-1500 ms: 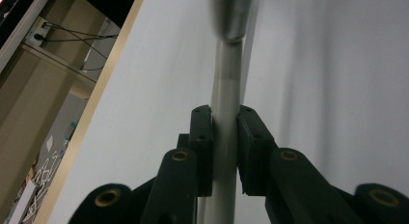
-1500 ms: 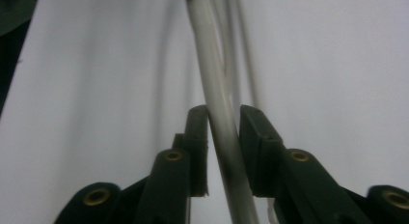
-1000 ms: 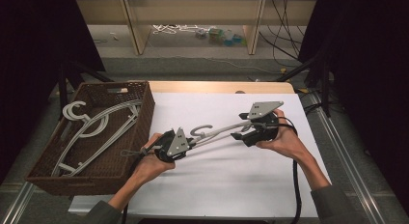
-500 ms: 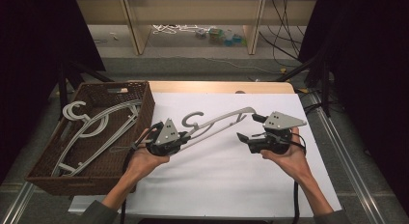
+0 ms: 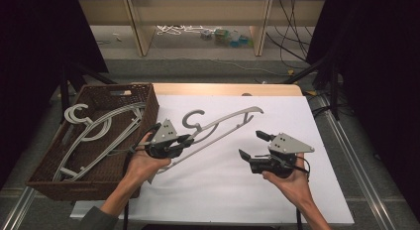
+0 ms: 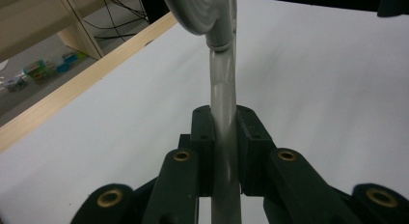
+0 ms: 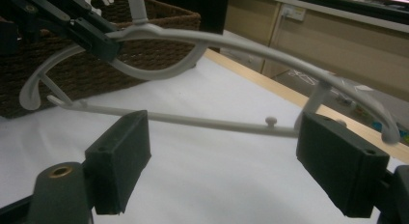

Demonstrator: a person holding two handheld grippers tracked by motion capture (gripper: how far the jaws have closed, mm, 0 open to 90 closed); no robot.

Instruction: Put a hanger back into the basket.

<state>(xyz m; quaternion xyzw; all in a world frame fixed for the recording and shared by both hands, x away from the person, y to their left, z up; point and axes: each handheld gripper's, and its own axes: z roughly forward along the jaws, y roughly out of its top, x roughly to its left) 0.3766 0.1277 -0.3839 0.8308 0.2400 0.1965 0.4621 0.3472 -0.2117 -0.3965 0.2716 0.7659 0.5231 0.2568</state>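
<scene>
The grey hanger (image 5: 218, 128) hung clear of the white table sheet (image 5: 277, 200), its long axis running on a slant from low near the basket up toward the far right, the hook (image 5: 190, 120) curling up near its middle. The left gripper (image 5: 184, 140) had it — in the left gripper view the two black jaws were pressed tight on the hanger's shoulder (image 6: 223, 137), just below the neck of the hook. So the hanger's lower end lay at the left hand (image 5: 143, 163), right beside the brown wicker basket (image 5: 143, 93), where other grey hangers (image 5: 94, 131) already lay in a loose heap.

The right gripper (image 5: 251, 145) stood apart from the hanger, nearer the person and to the right, its jaws spread wide with nothing between the pads; they had just been opening. In the right gripper view the hanger's bar (image 7: 183, 119) and curved arm (image 7: 270, 52) crossed well beyond the pads (image 7: 120, 156), untouched.

By my reckoning the left hand alone carried it, and the basket lay to that hand's own side — the coming move would be a swing leftward, long axis brought in line with the basket's length.
</scene>
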